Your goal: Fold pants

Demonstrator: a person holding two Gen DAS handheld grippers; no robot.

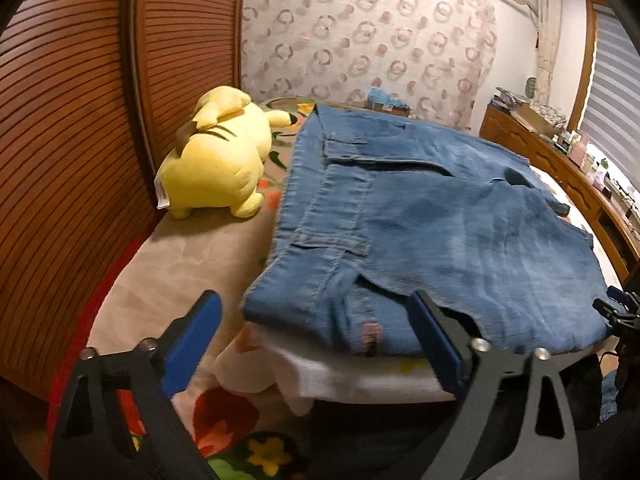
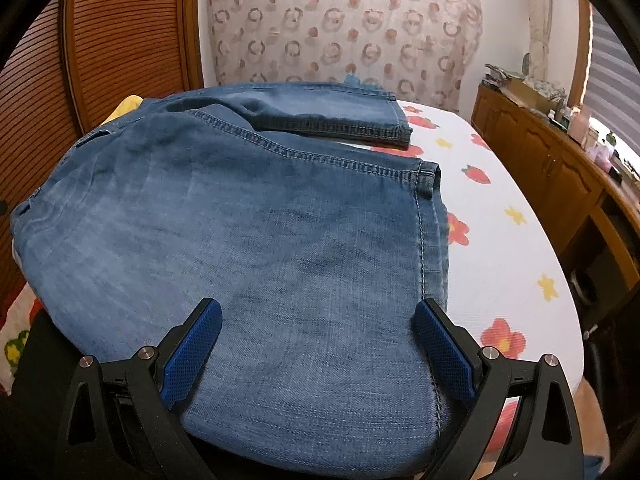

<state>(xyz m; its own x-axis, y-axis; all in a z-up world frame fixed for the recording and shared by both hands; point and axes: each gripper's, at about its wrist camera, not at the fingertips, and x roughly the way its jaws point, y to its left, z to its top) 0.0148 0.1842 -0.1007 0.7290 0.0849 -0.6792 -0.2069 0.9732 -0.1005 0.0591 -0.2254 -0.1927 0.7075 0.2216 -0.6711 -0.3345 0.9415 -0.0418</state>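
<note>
Here the jeans point(image 2: 248, 216) lie folded into a thick blue pad on the bed point(image 2: 520, 208), near its front edge, with one leg end reaching out flat toward the curtain. In the left view the pocket flaps and side seams run along the left edge of the pad, close to a yellow plush toy point(image 1: 220, 156) that sits just beside it.

The left gripper point(image 1: 316, 332) stands wide, its blue pads on either side of the near left corner of the denim, pressing on nothing. The right gripper point(image 2: 316, 336) is wide as well and hovers over the near right part of the pad; whether its pads brush the cloth I cannot tell from this angle, but they do not pinch it.

Denim like this is probably fairly heavy and limp yet a bit stiff at the seams, not slippery, and not at all fragile. Stacked layers may slide apart if only the top one is caught. The stitched side seam and the hem along the right edge look like the firmest places to grasp, taking all layers at once at both near corners, so that the next fold goes over evenly.
</note>
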